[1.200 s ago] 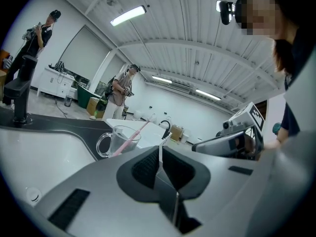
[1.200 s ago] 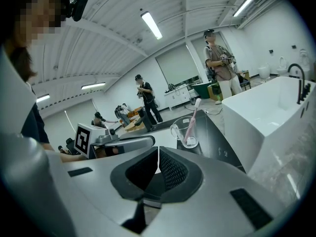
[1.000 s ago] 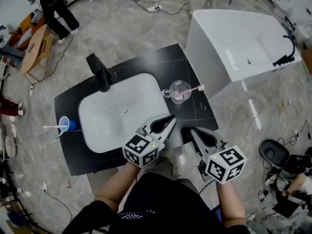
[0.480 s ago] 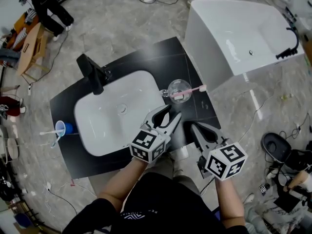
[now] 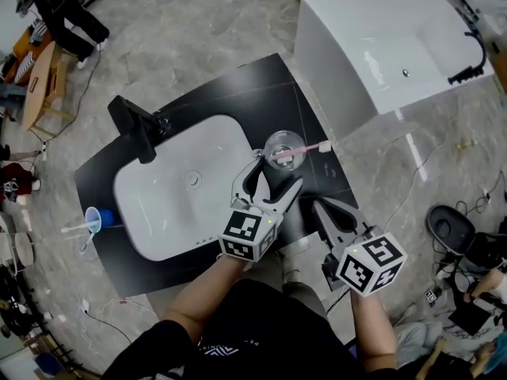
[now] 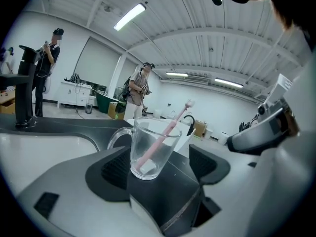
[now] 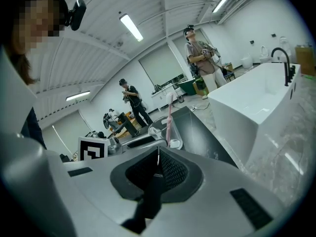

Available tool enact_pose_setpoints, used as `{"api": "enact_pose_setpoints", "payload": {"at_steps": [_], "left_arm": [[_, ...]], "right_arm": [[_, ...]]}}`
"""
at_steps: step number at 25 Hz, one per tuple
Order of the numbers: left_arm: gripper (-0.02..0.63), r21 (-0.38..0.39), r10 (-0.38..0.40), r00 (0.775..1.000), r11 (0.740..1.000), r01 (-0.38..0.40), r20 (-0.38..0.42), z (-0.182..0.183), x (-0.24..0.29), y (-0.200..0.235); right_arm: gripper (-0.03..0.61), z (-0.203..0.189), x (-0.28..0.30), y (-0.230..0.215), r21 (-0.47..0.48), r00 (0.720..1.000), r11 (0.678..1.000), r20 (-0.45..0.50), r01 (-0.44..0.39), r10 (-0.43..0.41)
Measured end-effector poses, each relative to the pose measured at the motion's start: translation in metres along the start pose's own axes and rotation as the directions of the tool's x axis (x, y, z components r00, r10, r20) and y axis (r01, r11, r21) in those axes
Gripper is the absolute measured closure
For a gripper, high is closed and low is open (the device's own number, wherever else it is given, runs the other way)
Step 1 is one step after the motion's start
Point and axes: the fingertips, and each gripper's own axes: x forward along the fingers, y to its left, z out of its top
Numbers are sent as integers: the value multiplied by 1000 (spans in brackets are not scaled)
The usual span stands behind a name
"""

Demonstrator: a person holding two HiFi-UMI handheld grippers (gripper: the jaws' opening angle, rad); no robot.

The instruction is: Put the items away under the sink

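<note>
Your left gripper [image 5: 277, 174] [image 6: 160, 168] had just been opening its jaws. They stood spread with the clear glass mug [image 5: 283, 149] [image 6: 150, 149] framed between the pads, neither pad touching it yet. That spread looked set to take the mug's round wall, with its handle turned away to the left.

The pink toothbrush [image 5: 305, 149] [image 6: 163, 137] leaned inside the mug with its head over the rim, so lifting the mug would probably carry both.

Your right gripper [image 5: 318, 206] [image 7: 157, 169] waited just beside it, jaws pressed together on nothing, likely kept free for the cupboard.

The mug stood on the black countertop [image 5: 238, 93], right of the white basin [image 5: 174, 188]. A blue cup [image 5: 99, 216] sat well apart on the far left. No view showed the space under the sink.
</note>
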Motion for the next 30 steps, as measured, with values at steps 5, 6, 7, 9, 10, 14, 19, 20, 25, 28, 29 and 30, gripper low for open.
{"api": "enact_pose_setpoints", "payload": {"at_steps": [5, 6, 7, 9, 10, 14, 19, 20, 25, 28, 29, 30], "left_arm": [[242, 8, 12, 1000, 1000, -12, 3, 0, 9, 0], [238, 16, 20, 1000, 1000, -20, 7, 1, 10, 0], [233, 27, 29, 1000, 999, -29, 11, 2, 11, 1], [222, 50, 41, 999, 998, -42, 14, 2, 13, 1], [218, 55, 46, 999, 997, -47, 15, 2, 15, 1], [201, 47, 61, 998, 997, -62, 24, 3, 22, 0], [189, 50, 73, 997, 996, -74, 22, 5, 30, 2], [188, 59, 76, 997, 995, -77, 20, 6, 32, 2], [186, 77, 77, 997, 994, -78, 11, 7, 38, 5], [186, 74, 76, 997, 994, -77, 13, 10, 43, 8], [187, 75, 76, 997, 994, -77, 16, 11, 44, 8], [187, 78, 77, 997, 994, -78, 20, 12, 45, 8]], "right_arm": [[543, -2, 2, -5, 22, 1000, 1000, 2, 3, -3], [543, -3, 2, -6, 26, 1000, 1000, 1, 3, -3], [543, -3, 3, -7, 30, 1000, 1000, 1, 3, -3], [543, -3, 5, -9, 38, 1000, 999, -1, 3, -3], [543, -4, 6, -9, 41, 1000, 999, -2, 4, -4], [543, -5, 8, -12, 52, 1000, 999, -7, 4, -3], [543, -5, 9, -13, 59, 1000, 998, -7, 3, -2], [543, -5, 9, -14, 61, 1000, 998, -7, 4, -3], [543, -7, 12, -14, 68, 1000, 998, -14, 2, -1], [543, -8, 14, -15, 70, 1000, 998, -21, 0, 1], [543, -8, 14, -16, 71, 1000, 997, -23, 1, 1], [543, -8, 14, -16, 72, 1000, 997, -25, 1, 1]]}}
